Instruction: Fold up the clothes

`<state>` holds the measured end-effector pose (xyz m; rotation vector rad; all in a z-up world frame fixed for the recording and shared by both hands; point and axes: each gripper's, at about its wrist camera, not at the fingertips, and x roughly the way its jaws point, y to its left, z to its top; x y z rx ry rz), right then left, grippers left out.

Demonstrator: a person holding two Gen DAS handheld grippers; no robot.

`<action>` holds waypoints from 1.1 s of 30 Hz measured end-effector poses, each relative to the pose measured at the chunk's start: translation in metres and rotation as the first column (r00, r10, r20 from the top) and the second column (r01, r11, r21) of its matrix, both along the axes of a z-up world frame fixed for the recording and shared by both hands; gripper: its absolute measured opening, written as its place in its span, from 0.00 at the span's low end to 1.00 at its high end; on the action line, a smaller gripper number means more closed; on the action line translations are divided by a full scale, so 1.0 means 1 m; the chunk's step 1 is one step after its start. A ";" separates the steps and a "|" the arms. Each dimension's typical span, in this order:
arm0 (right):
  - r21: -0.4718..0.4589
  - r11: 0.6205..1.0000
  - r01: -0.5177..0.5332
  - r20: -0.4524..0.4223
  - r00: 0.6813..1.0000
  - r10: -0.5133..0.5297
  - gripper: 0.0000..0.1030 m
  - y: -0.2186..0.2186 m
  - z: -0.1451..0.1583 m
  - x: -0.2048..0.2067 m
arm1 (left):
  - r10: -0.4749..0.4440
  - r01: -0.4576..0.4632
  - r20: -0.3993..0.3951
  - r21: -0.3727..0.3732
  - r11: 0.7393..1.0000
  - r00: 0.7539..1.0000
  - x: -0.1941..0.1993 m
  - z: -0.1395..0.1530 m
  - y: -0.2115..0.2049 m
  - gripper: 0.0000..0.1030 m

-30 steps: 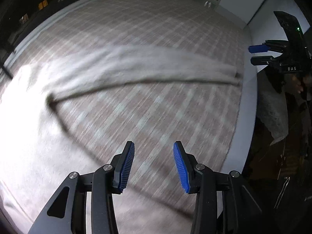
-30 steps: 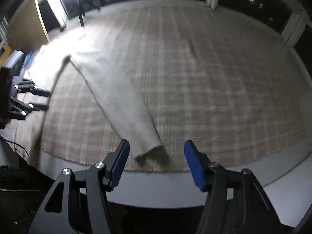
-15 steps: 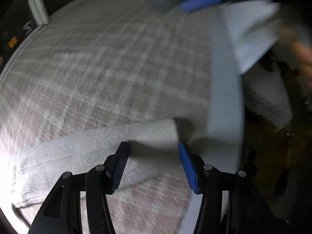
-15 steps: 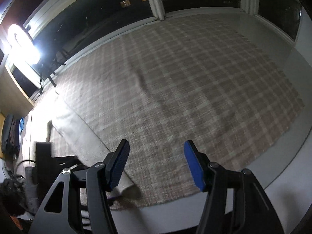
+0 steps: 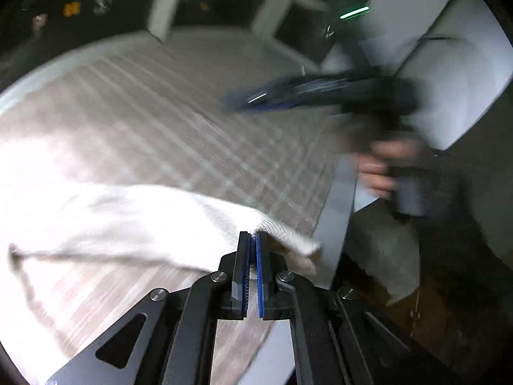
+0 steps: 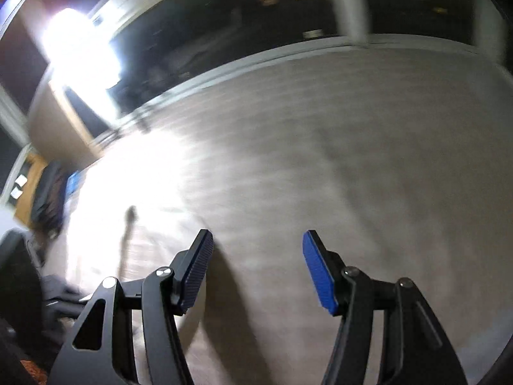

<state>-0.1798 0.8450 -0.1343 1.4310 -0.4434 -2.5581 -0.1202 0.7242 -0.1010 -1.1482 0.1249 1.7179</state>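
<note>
A cream knitted garment [image 5: 121, 221] lies on a plaid cloth [image 5: 179, 115], its long sleeve reaching the cloth's right edge. My left gripper [image 5: 252, 240] is shut on the sleeve's cuff end [image 5: 288, 237] and holds it just above the cloth. My right gripper [image 6: 256, 269] is open and empty, low over the plaid cloth [image 6: 336, 160]; it also shows blurred in the left wrist view [image 5: 256, 99], above and right of the sleeve. In the right wrist view the garment [image 6: 138, 186] is washed out by glare at left.
The cloth covers a grey-white surface whose edge [image 5: 336, 211] runs just right of the cuff. A bright lamp [image 6: 80, 51] glares at the far left. Dark windows [image 6: 288, 16] line the far side. Dark clutter [image 6: 48, 199] sits left.
My left gripper has closed on the sleeve's cuff, which lay between its open jaws half a second ago. My right gripper, still open, has swung away over the cloth.
</note>
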 end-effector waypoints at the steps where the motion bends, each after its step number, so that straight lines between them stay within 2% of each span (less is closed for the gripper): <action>1: -0.017 0.999 -0.049 0.003 0.999 0.049 0.56 -0.017 -0.005 -0.020 | 0.038 -0.038 -0.011 0.022 0.999 0.999 0.002 0.011 -0.028 0.03; 4: -0.021 0.982 -0.186 0.020 0.982 0.186 0.56 -0.079 -0.021 -0.073 | 0.195 -0.195 -0.017 0.039 0.980 0.981 0.009 0.026 -0.110 0.03; 6: -0.033 0.966 -0.257 0.037 0.965 0.258 0.56 -0.124 -0.039 -0.111 | 0.299 -0.298 -0.021 0.034 0.954 0.954 0.014 0.027 -0.158 0.03; 8: -0.038 0.953 -0.302 0.080 0.949 0.304 0.56 -0.165 -0.054 -0.140 | 0.398 -0.398 -0.028 0.012 0.917 0.917 0.021 0.022 -0.194 0.03; 11: -0.028 0.933 -0.359 0.148 0.922 0.359 0.56 -0.221 -0.075 -0.176 | 0.477 -0.477 0.009 0.003 0.879 0.879 0.031 0.010 -0.224 0.03; 14: 0.098 0.923 -0.372 0.234 0.910 0.342 0.56 -0.248 -0.085 -0.191 | 0.513 -0.513 0.020 0.010 0.858 0.858 0.044 0.000 -0.229 0.03; 16: 0.149 0.907 -0.394 0.258 0.901 0.349 0.56 -0.259 -0.088 -0.195 | 0.525 -0.526 0.032 0.034 0.850 0.850 0.053 -0.004 -0.231 0.03; 18: 0.112 0.904 -0.413 0.276 0.887 0.371 0.56 -0.264 -0.091 -0.196 | 0.547 -0.548 0.037 0.054 0.835 0.836 0.053 -0.004 -0.248 0.03; 19: 0.090 0.903 -0.421 0.283 0.880 0.382 0.49 -0.268 -0.092 -0.196 | 0.561 -0.563 0.046 0.060 0.824 0.827 0.052 -0.007 -0.256 0.03; 20: 0.087 0.902 -0.424 0.283 0.878 0.385 0.37 -0.271 -0.092 -0.195 | 0.575 -0.578 0.054 0.066 0.814 0.816 0.052 -0.010 -0.264 0.03; 21: 0.091 0.899 -0.428 0.285 0.876 0.389 0.06 -0.276 -0.093 -0.195 | 0.591 -0.594 0.065 0.072 0.801 0.804 0.056 -0.014 -0.275 0.03; 24: 0.093 0.906 -0.413 0.244 0.892 0.381 0.05 -0.292 -0.077 -0.198 | 0.638 -0.649 0.125 0.096 0.755 0.760 0.061 -0.022 -0.299 0.03; 26: 0.053 0.904 -0.425 0.192 0.892 0.408 0.05 -0.309 -0.063 -0.197 | 0.652 -0.676 0.188 0.121 0.727 0.734 0.072 -0.033 -0.315 0.03; 27: 0.022 0.897 -0.441 0.162 0.887 0.432 0.09 -0.320 -0.056 -0.195 | 0.649 -0.676 0.207 0.098 0.731 0.732 0.078 -0.042 -0.318 0.03; 28: 0.011 0.883 -0.469 0.158 0.873 0.462 0.28 -0.338 -0.052 -0.194 | 0.646 -0.675 0.226 0.076 0.734 0.729 0.084 -0.052 -0.322 0.04; 29: 0.058 0.883 -0.466 0.171 0.876 0.451 0.41 -0.348 -0.049 -0.190 | 0.646 -0.672 0.235 0.045 0.739 0.726 0.090 -0.061 -0.325 0.05; 30: 0.105 0.880 -0.462 0.181 0.879 0.440 0.61 -0.357 -0.046 -0.187 | 0.653 -0.665 0.207 -0.020 0.747 0.728 0.095 -0.068 -0.325 0.06; 32: 0.179 0.883 -0.434 0.139 0.900 0.414 0.63 -0.351 -0.031 -0.173 | 0.659 -0.653 0.183 -0.100 0.751 0.730 0.104 -0.077 -0.331 0.06; 33: 0.163 0.892 -0.422 0.121 0.906 0.407 0.63 -0.344 -0.025 -0.163 | 0.662 -0.655 0.188 -0.103 0.748 0.726 0.106 -0.077 -0.336 0.09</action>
